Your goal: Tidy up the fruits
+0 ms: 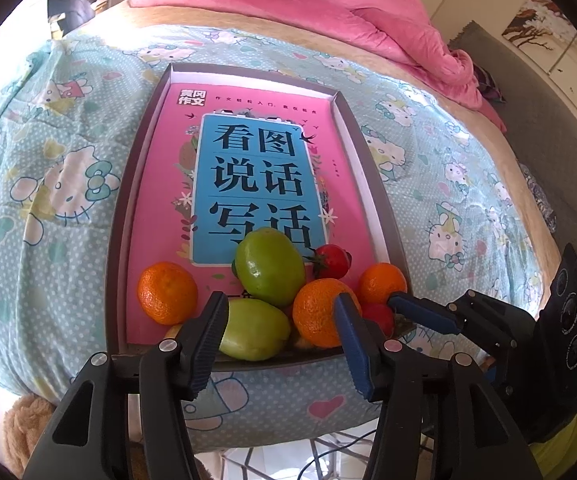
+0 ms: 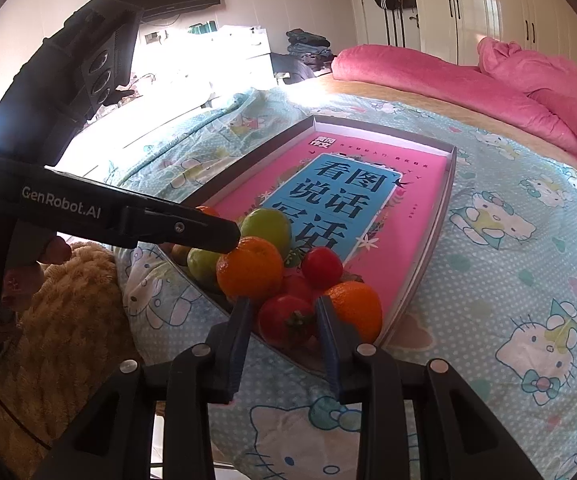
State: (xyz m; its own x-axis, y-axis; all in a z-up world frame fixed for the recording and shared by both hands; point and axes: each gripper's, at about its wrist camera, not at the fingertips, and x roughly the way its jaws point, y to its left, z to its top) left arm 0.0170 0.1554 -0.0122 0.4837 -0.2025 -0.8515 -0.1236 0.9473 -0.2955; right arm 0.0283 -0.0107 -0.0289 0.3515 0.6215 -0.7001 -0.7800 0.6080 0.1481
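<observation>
Left wrist view: your left gripper (image 1: 278,320) stands open over the near end of the tray (image 1: 117,216), a green fruit (image 1: 254,330) between its pads, untouched. Your right gripper (image 2: 284,320) is clamped on a red tomato (image 2: 286,320) at the tray's corner, beside 2 oranges (image 2: 249,267).

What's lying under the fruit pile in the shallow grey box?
A pink book with a blue title panel lies flat inside the shallow grey box, under the oranges, green fruits and red tomatoes. Its near edge is covered by them.
</observation>
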